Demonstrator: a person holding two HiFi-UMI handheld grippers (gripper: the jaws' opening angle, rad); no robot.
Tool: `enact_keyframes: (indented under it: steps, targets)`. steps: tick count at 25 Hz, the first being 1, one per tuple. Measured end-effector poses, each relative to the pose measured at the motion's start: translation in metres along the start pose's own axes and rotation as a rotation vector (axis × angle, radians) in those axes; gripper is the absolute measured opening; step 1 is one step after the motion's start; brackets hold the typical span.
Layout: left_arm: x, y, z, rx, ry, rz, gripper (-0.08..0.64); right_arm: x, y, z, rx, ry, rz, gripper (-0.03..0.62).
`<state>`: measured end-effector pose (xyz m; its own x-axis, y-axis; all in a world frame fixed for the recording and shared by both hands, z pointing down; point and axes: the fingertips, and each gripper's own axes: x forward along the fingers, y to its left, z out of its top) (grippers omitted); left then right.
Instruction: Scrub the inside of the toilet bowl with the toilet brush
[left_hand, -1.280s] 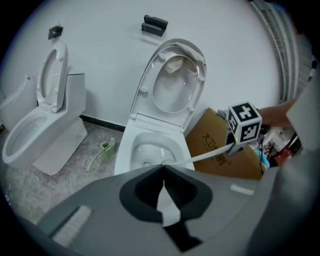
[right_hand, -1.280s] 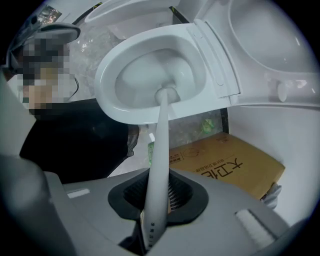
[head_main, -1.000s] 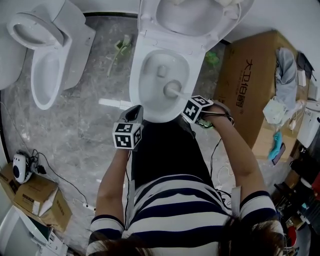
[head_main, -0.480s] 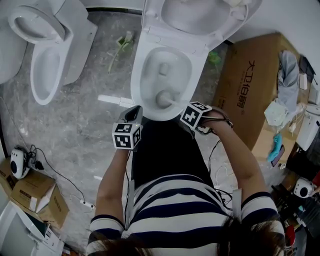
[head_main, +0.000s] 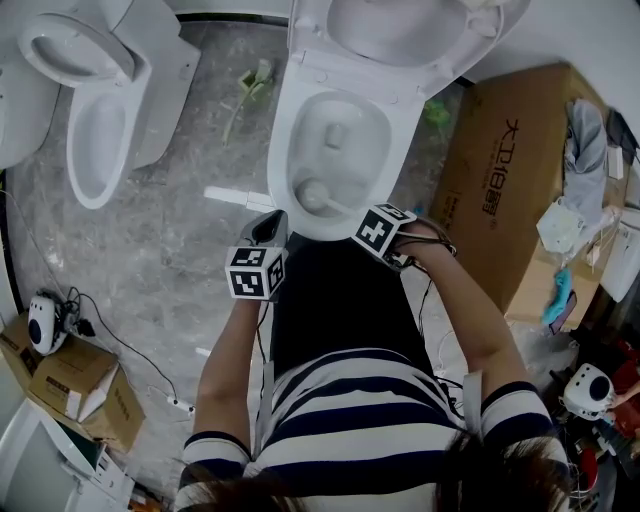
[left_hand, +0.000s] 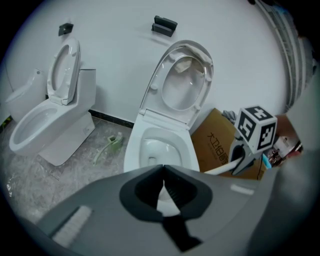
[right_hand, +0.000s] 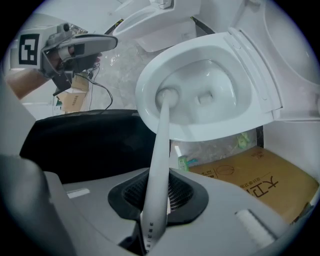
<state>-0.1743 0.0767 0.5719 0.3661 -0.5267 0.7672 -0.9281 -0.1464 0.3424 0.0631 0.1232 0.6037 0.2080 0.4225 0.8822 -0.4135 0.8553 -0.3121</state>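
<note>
The white toilet bowl (head_main: 283, 165) stands open in front of me, lid up. My right gripper (head_main: 357, 218) is shut on the white toilet brush handle (right_hand: 159, 165). The handle reaches down into the bowl (right_hand: 215, 75). The brush head (head_main: 310, 195) presses against the near-left inner wall, also seen as a round brush head (right_hand: 168, 95) in the right gripper view. My left gripper (head_main: 270, 226) hovers at the bowl's near-left rim, shut and empty, its jaws meeting in the left gripper view (left_hand: 163, 170). There the right gripper (left_hand: 240, 156) appears at the right with the handle (left_hand: 220, 169).
A second toilet (head_main: 95, 130) stands at the left. A large cardboard box (head_main: 500, 170) sits right of the bowl. Green plastic litter (head_main: 250, 85) and a white strip (head_main: 235, 197) lie on the marble floor. Small boxes (head_main: 70, 385) and cables are at lower left.
The brush head has swept from the bowl's near-right side to its near-left side. My right gripper has shifted left with it. The left gripper has stayed put.
</note>
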Motion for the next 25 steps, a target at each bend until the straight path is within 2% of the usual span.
enact_keyframes:
  steps: [7, 14, 25]
  targets:
    - [0.003, -0.002, 0.003, -0.001, 0.002, 0.007, 0.0, 0.0, -0.007, 0.019, 0.031, -0.054, 0.01, 0.061]
    - [0.006, -0.002, 0.007, 0.004, -0.002, 0.025, 0.0, -0.007, -0.03, 0.038, 0.041, -0.096, -0.023, 0.061]
    - [0.011, -0.004, 0.013, 0.036, 0.006, 0.033, 0.0, -0.022, -0.074, 0.059, 0.178, -0.2, -0.074, 0.061]
